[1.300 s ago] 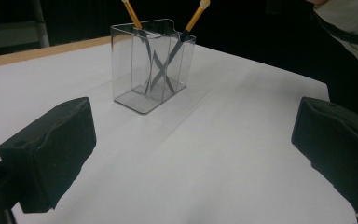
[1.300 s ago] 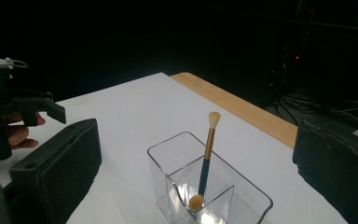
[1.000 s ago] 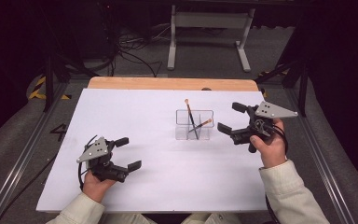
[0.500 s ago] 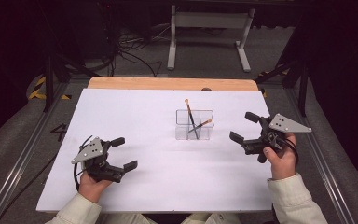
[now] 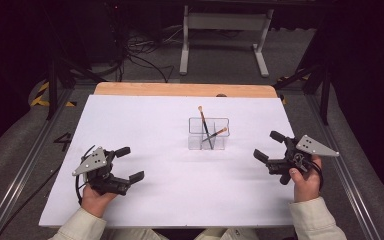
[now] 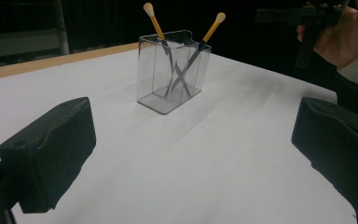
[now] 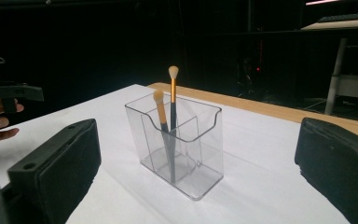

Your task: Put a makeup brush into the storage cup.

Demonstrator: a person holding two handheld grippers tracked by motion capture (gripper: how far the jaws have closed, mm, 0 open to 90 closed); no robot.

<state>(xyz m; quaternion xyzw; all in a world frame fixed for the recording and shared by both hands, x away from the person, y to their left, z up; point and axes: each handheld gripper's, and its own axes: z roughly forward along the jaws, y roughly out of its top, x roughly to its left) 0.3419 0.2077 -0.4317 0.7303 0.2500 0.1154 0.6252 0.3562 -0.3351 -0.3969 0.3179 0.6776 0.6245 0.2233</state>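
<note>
Both grippers are empty and wide open. Left gripper (image 5: 129, 164) sits low over the worktop (image 5: 145, 125) near its near-left corner, with its jaws spread far apart and nothing between them. Right gripper (image 5: 267, 146) is near the right edge, held in the person's right hand (image 5: 305, 181), its jaws equally spread and holding nothing. Each is well apart from the holder, and each is turned so that its jaws face toward it.

That clear plastic holder (image 5: 208, 134) stands upright a little to the right of the middle of the worktop, closer to the far edge than to the near one. Dividers split it into compartments, as the right gripper view shows. Two brushes stand in it, handles down and pale tips up. One brush (image 5: 203, 126) leans toward the far-left side, and the other brush (image 5: 215, 136) leans toward the right, so that their dark lower ends cross inside the holder. In the left gripper view the crossing is plain through the clear wall (image 6: 173, 77); which compartment each foot rests in I cannot tell for sure.

Judging by this, the work looks finished or close to it: both brushes are housed, nothing loose lies on the white sheet, and neither gripper has anything to carry. If anything is left, it might be only straightening the brushes or resting the hands.
</note>
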